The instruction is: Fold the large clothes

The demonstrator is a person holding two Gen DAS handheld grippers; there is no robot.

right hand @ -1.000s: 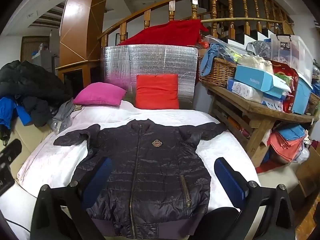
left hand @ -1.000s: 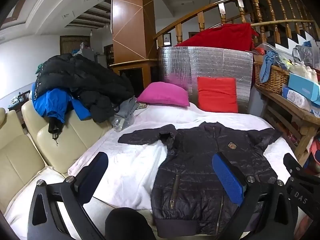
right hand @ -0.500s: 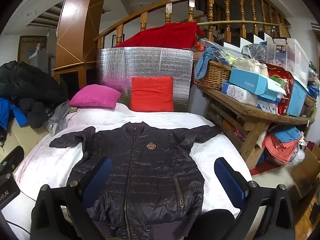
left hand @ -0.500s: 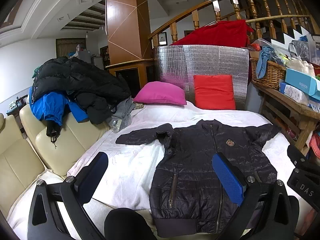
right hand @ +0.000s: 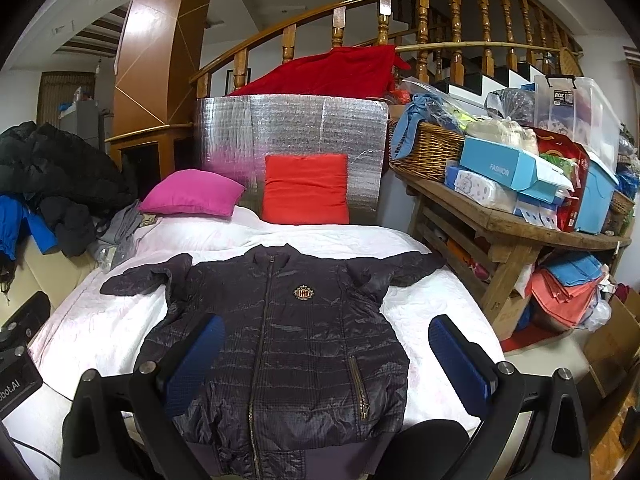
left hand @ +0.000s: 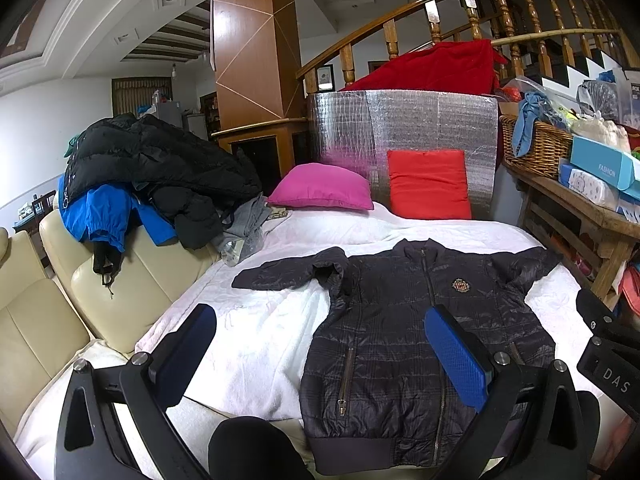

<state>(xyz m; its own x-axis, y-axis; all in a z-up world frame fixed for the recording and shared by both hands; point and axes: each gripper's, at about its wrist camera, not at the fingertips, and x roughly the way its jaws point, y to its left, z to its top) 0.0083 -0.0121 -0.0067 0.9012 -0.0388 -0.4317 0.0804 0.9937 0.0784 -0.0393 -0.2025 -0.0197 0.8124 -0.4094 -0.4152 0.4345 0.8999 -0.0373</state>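
Note:
A dark quilted zip jacket (left hand: pixel 404 332) lies flat, front up, on a white bedcover (left hand: pixel 256 336), hem toward me and both sleeves spread out. It also shows in the right wrist view (right hand: pixel 288 340). My left gripper (left hand: pixel 320 356) is open and empty, held above the bed near the jacket's left hem. My right gripper (right hand: pixel 328 360) is open and empty, held above the jacket's lower half. Neither touches the fabric.
A pink cushion (left hand: pixel 320 192) and a red cushion (left hand: pixel 428 184) stand at the bed's far end against a silver foil panel (right hand: pixel 292 132). Coats are piled (left hand: pixel 152 168) on a cream sofa (left hand: pixel 80 292) at left. A cluttered wooden table (right hand: pixel 508 224) stands at right.
Both grippers have drawn back and tilted slightly, so the jacket sits a little farther off in both views. The jacket has not moved. Both grippers stay open.

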